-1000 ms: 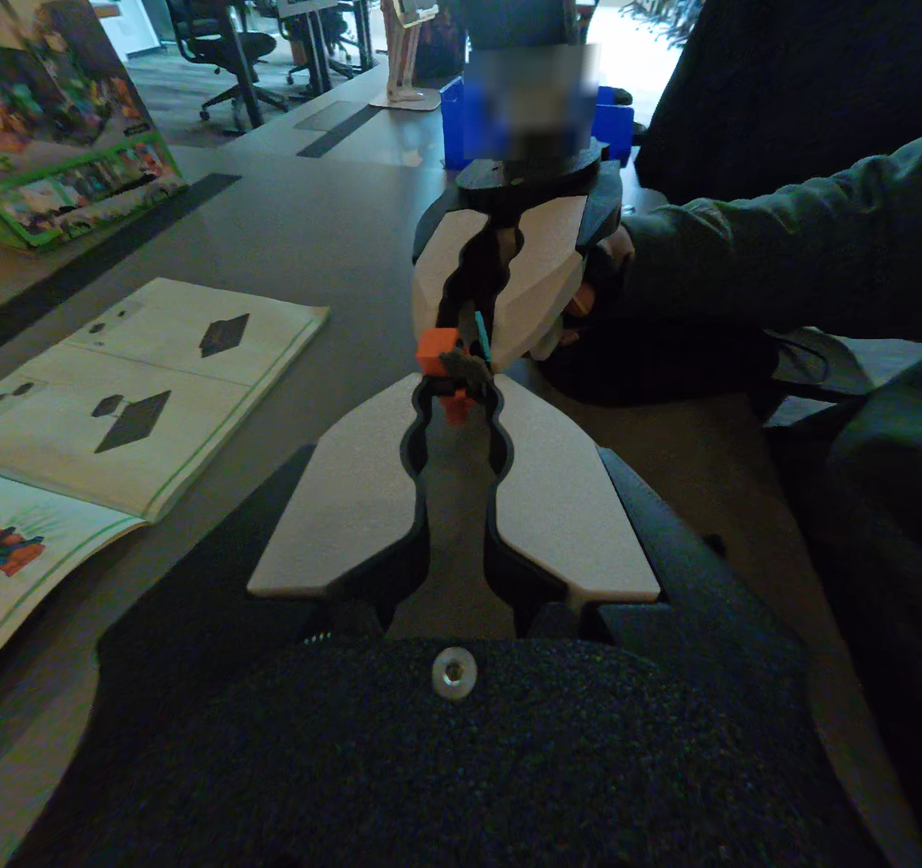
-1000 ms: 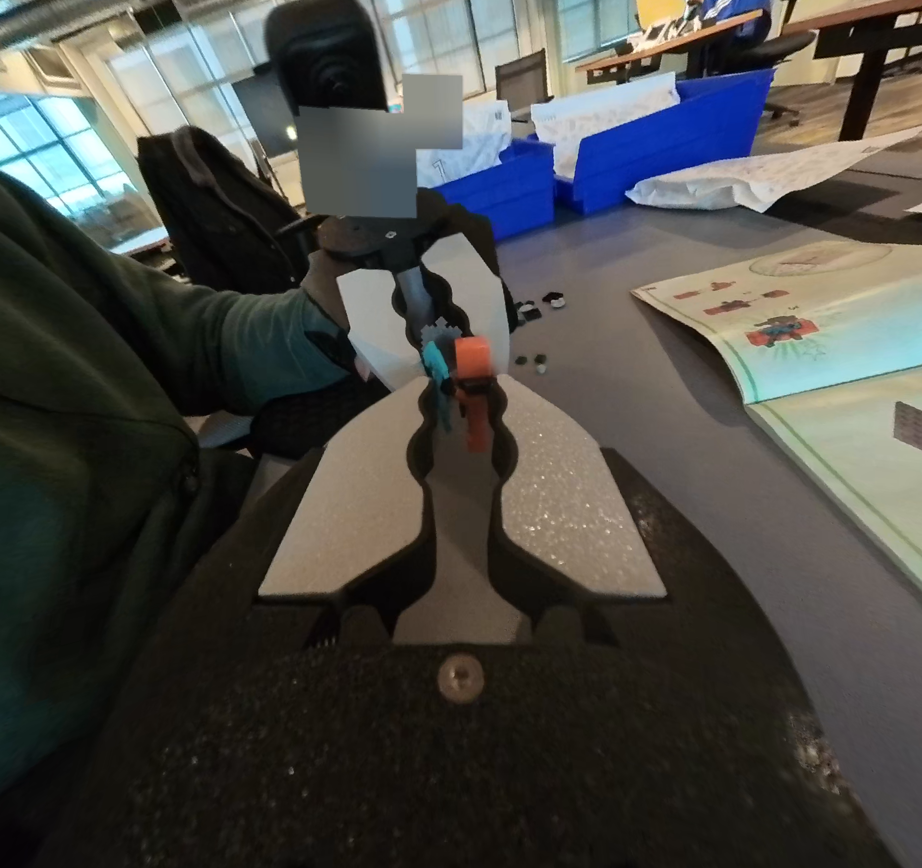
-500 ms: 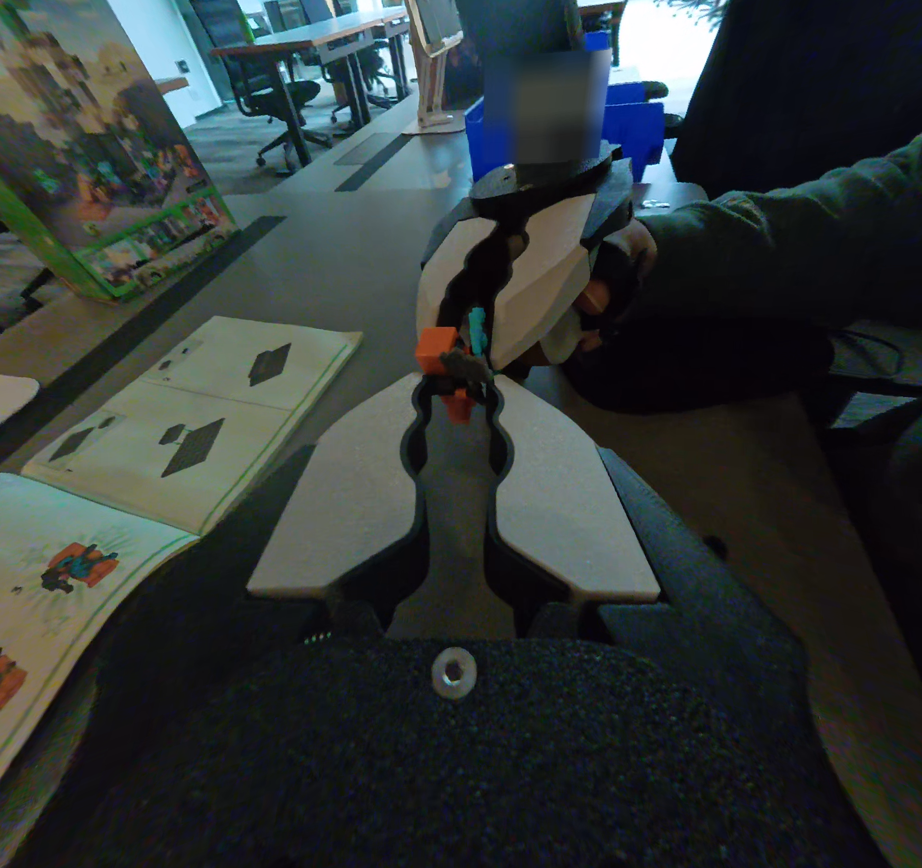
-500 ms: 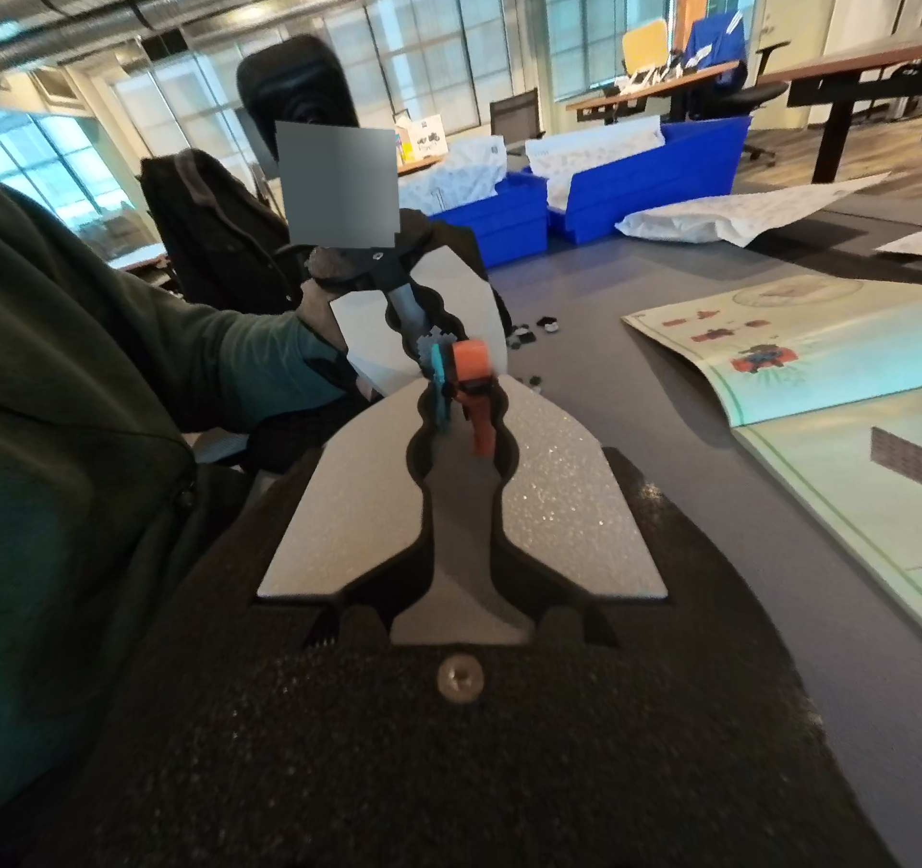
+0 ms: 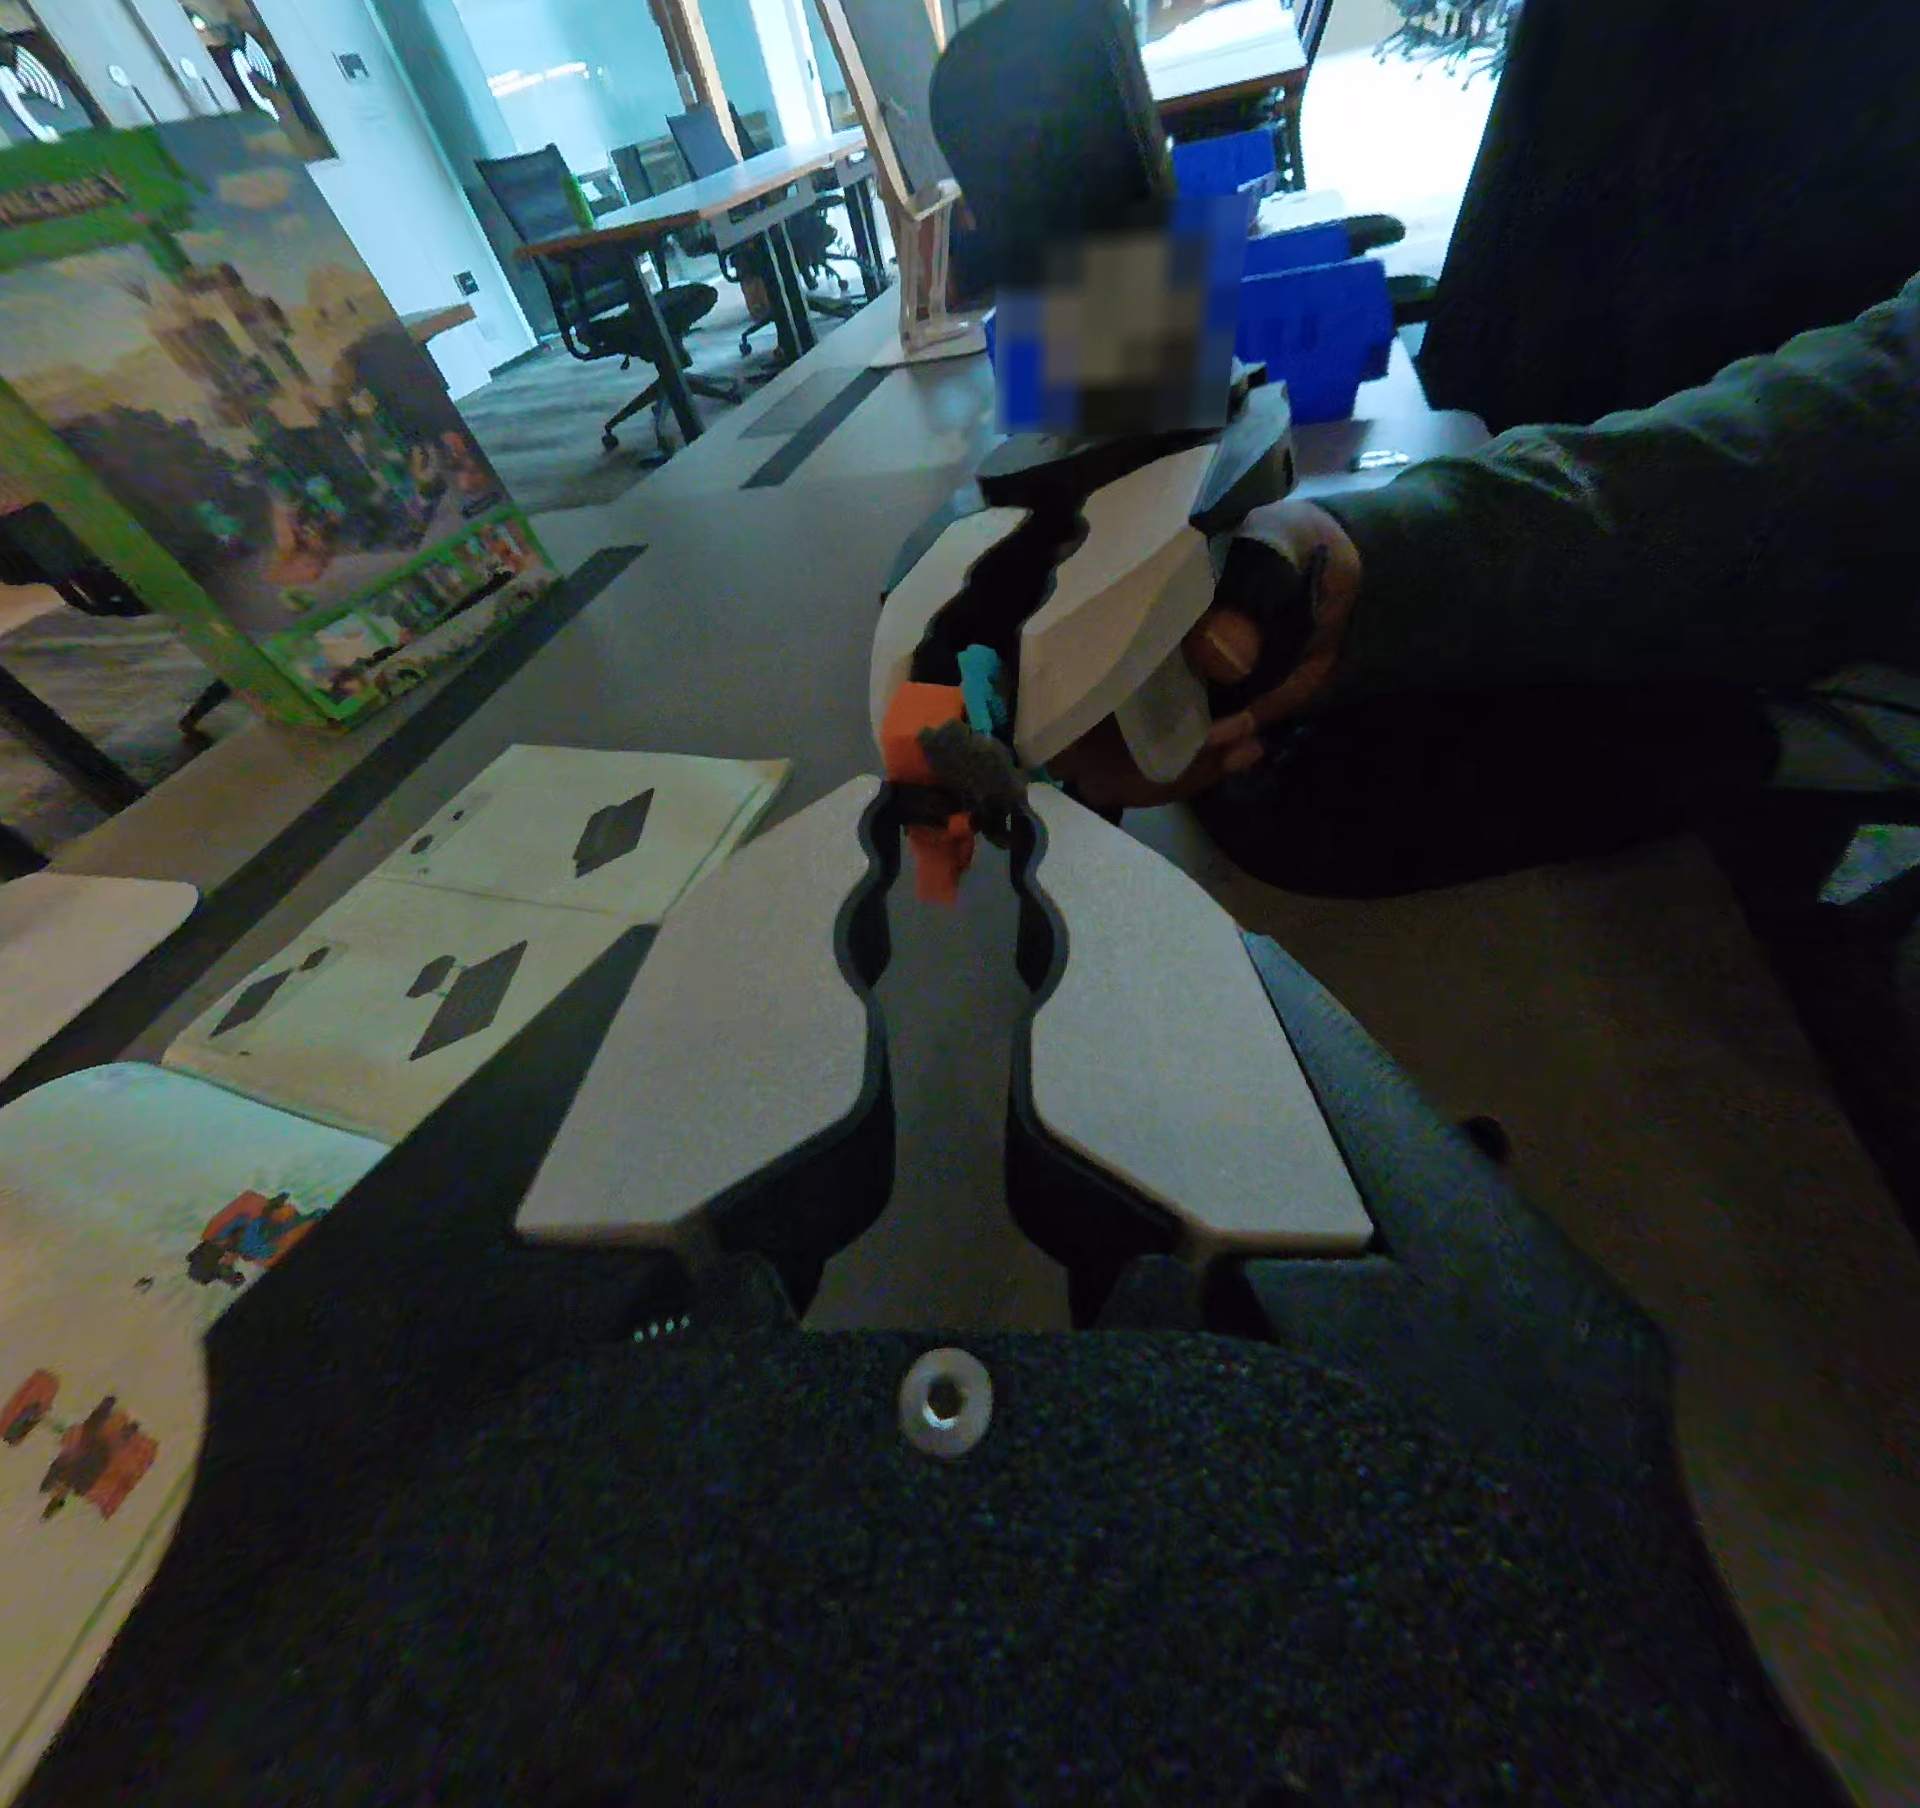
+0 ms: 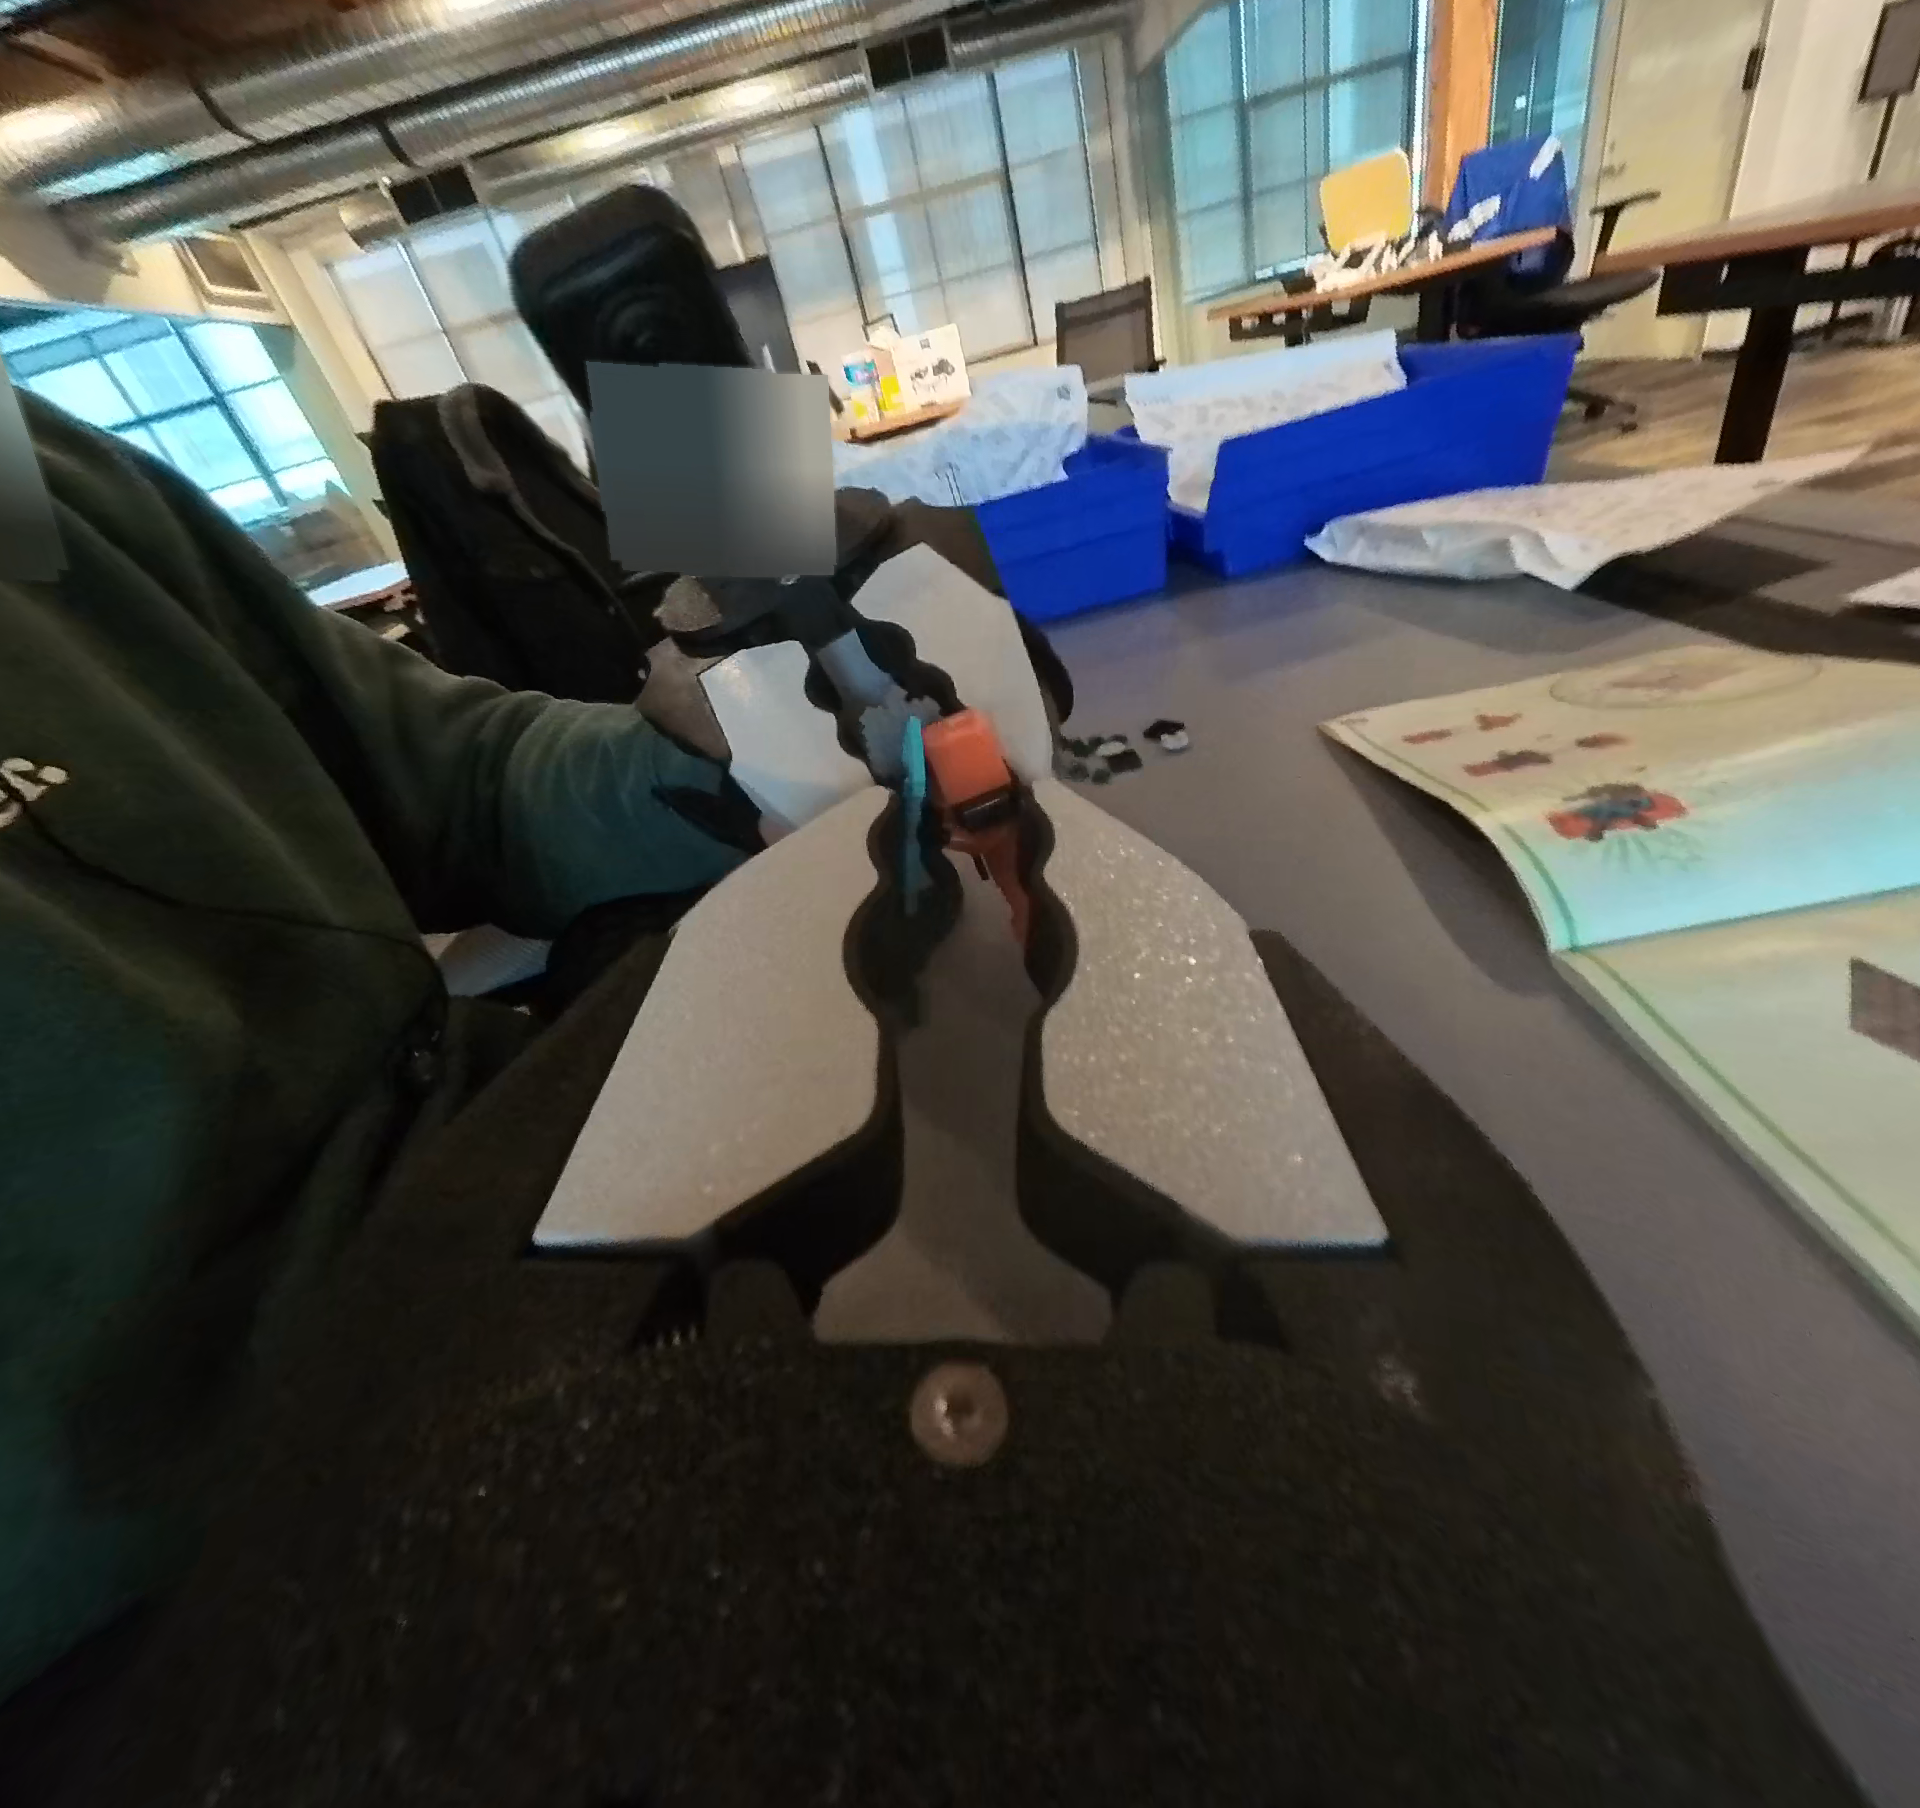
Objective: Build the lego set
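My left gripper [image 5: 951,808] is shut on a small orange and dark grey lego figure [image 5: 925,740], held above the grey table [image 5: 727,615]. An orange part hangs down between its fingers. My right gripper [image 6: 956,813] faces it tip to tip and is shut on a thin teal piece [image 6: 912,828], which is pressed against the side of the orange figure [image 6: 971,771]. In the left wrist view the right gripper [image 5: 971,693] holds the teal piece [image 5: 977,672] just behind the figure. In the right wrist view the left gripper [image 6: 894,709] shows behind the figure.
An open instruction booklet [image 5: 499,927] lies on the table to the left, with the lego box [image 5: 260,459] standing behind it. In the right wrist view the booklet [image 6: 1662,823] lies right, small loose pieces [image 6: 1122,745] lie behind, and blue bins [image 6: 1351,470] and a white bag [image 6: 1558,532] lie farther back. The tips of both grippers are at nearly the same place.
Both grippers have risen and tilted up together, so more of the room shows. The figure and the teal piece have stayed pressed together between the tips.
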A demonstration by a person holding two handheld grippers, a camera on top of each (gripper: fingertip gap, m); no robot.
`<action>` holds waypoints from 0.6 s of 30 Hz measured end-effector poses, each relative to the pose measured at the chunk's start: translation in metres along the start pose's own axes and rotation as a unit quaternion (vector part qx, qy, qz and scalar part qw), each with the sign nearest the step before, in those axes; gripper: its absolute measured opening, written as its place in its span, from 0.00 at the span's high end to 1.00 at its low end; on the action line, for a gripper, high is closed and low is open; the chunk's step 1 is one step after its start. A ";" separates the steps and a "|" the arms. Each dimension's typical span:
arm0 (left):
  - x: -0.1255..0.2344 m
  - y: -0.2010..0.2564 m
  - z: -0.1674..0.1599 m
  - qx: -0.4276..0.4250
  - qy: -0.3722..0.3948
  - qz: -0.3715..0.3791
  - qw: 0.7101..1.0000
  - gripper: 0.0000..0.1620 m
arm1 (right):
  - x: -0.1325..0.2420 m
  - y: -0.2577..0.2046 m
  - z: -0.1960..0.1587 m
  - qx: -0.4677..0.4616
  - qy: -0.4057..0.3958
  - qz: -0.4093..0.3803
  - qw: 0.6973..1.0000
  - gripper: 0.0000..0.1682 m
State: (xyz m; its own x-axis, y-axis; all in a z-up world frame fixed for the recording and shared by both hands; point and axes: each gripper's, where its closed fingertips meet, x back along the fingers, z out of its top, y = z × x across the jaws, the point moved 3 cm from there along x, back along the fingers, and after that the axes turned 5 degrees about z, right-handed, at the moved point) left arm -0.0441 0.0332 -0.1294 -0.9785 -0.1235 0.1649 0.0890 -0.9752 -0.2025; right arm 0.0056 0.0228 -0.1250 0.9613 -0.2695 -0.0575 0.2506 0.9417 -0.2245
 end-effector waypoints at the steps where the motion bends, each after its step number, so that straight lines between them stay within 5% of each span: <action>1: 0.001 0.001 0.002 0.002 0.005 -0.002 1.000 0.88 | 0.000 -0.001 0.001 0.003 0.003 0.002 1.000 0.88; 18: 0.006 0.003 0.015 0.075 0.056 -0.042 0.995 0.88 | -0.001 -0.012 0.012 0.048 0.022 -0.002 0.999 0.90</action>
State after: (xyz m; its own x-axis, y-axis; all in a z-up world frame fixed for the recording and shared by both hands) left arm -0.0468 0.0263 -0.1142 -0.9975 -0.0274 0.0646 0.0245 -0.9987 -0.0451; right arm 0.0036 0.0145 -0.1107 0.9546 -0.2806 -0.1000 0.2668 0.9547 -0.1315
